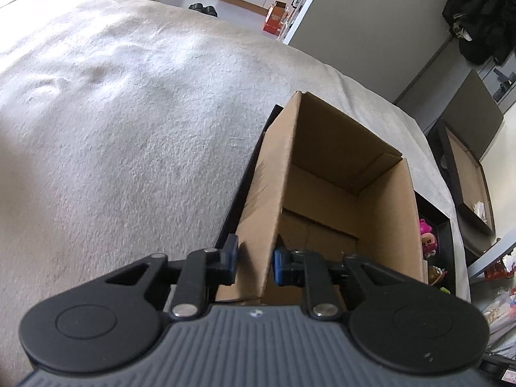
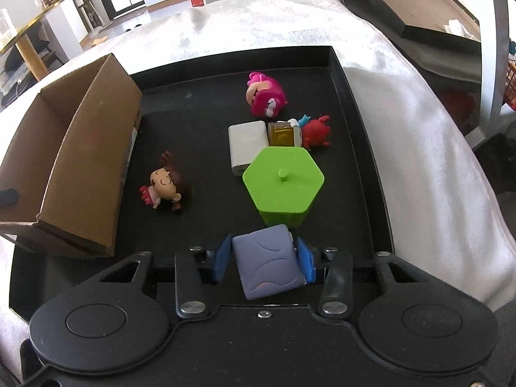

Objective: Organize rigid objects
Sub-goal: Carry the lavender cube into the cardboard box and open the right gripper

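My left gripper (image 1: 254, 262) straddles the near left wall of an open cardboard box (image 1: 258, 213), one pad on each side, jaws close to the wall; the box looks empty. The same box (image 2: 74, 161) stands at the left of a black tray (image 2: 364, 148) in the right wrist view. My right gripper (image 2: 262, 261) is shut on a lavender-blue block (image 2: 267, 264), held just above the tray's near end. On the tray lie a green hexagonal container (image 2: 283, 183), a white block (image 2: 246, 143), an amber cube (image 2: 282, 133), a pink figure (image 2: 266, 95), a red figure (image 2: 317, 132) and a brown-haired doll (image 2: 164, 183).
The tray sits on a white-cloth-covered surface (image 1: 129, 129). A dark shelf unit (image 2: 412, 6) stands beyond the cloth at the right. The pink figure (image 1: 427, 235) shows past the box in the left wrist view.
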Demonstrator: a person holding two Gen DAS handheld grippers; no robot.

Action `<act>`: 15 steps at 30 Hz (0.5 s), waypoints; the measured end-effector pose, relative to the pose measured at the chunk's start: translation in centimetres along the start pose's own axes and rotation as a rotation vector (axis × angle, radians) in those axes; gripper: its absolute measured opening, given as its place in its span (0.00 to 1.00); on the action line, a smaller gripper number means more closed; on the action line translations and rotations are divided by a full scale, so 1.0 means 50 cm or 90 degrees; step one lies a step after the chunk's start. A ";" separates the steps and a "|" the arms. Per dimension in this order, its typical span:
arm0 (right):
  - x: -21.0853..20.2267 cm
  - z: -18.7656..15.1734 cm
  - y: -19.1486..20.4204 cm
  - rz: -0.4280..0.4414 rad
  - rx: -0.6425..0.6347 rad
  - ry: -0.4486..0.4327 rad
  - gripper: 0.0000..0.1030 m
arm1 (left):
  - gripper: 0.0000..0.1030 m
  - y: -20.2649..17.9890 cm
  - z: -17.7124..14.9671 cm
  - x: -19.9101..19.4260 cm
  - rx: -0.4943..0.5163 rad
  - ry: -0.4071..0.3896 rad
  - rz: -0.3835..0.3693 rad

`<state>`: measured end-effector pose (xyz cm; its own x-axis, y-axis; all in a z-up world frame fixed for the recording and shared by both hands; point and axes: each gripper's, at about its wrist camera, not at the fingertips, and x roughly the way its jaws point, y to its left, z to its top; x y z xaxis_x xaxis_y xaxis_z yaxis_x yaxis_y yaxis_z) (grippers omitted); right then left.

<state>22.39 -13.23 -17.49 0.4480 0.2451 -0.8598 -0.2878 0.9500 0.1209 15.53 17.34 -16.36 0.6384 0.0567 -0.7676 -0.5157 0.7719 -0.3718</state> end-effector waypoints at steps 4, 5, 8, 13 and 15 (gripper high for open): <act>-0.013 -0.006 0.004 0.009 0.007 -0.003 0.39 | 0.20 0.007 -0.007 -0.004 -0.009 0.001 -0.009; -0.017 -0.007 0.006 0.010 0.007 -0.006 0.39 | 0.20 0.006 -0.008 -0.005 -0.006 0.000 -0.009; -0.027 -0.009 0.012 0.013 0.010 -0.014 0.39 | 0.20 0.007 -0.013 -0.009 -0.005 0.002 -0.013; -0.043 -0.009 0.025 0.014 0.004 -0.035 0.39 | 0.20 0.008 -0.022 -0.019 0.000 -0.005 -0.009; -0.050 -0.007 0.031 0.013 0.003 -0.041 0.39 | 0.20 0.006 -0.024 -0.023 0.005 -0.008 -0.007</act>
<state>20.52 -12.44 -15.34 0.4962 0.2761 -0.8232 -0.2937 0.9456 0.1401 13.94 16.75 -16.24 0.6510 0.0564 -0.7569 -0.5039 0.7779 -0.3754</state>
